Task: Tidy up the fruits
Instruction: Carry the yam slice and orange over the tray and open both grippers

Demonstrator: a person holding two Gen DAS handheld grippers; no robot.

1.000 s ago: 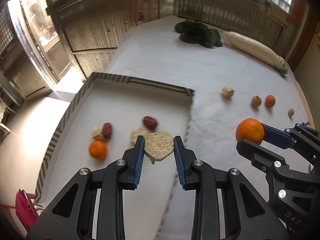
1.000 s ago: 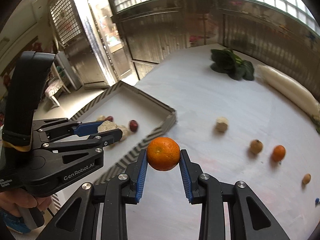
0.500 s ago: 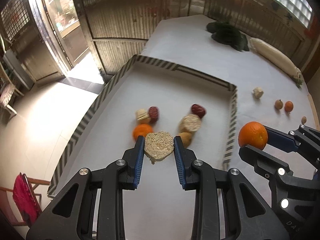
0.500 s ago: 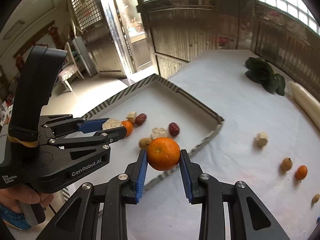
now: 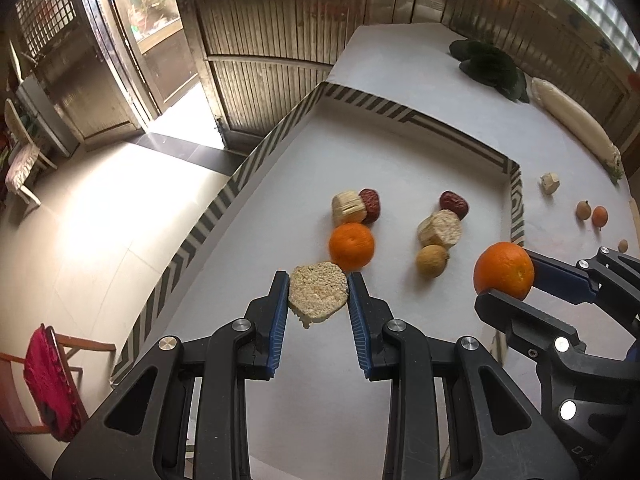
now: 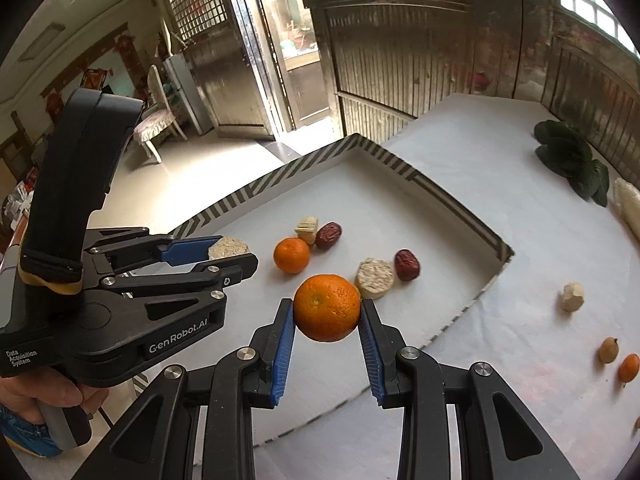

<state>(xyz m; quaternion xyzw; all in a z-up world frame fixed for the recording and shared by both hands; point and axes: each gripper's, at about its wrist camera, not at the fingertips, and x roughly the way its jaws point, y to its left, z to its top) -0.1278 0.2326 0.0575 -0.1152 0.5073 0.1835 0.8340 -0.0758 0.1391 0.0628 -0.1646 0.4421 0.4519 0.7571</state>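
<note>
My left gripper (image 5: 318, 298) is shut on a pale, grainy fruit slice (image 5: 317, 295) and holds it above the near part of the striped-rim tray (image 5: 240, 174). My right gripper (image 6: 327, 322) is shut on an orange (image 6: 327, 307) over the tray; it also shows in the left wrist view (image 5: 504, 275). In the tray lie an orange (image 5: 351, 246), two red dates (image 5: 370, 205) (image 5: 453, 204), a pale round slice (image 5: 440, 229), a ridged pale piece (image 5: 347, 208) and a tan round fruit (image 5: 432, 261).
On the white table right of the tray lie a pale chunk (image 6: 572, 297), a tan fruit (image 6: 609, 350) and a small orange fruit (image 6: 629, 367). Dark leafy greens (image 6: 572, 158) and a white radish (image 5: 574, 120) lie at the far end. Floor and a chair are left of the table.
Both grippers have moved left and forward over the tray, each still holding its fruit. More of the tray's contents have come into view.
</note>
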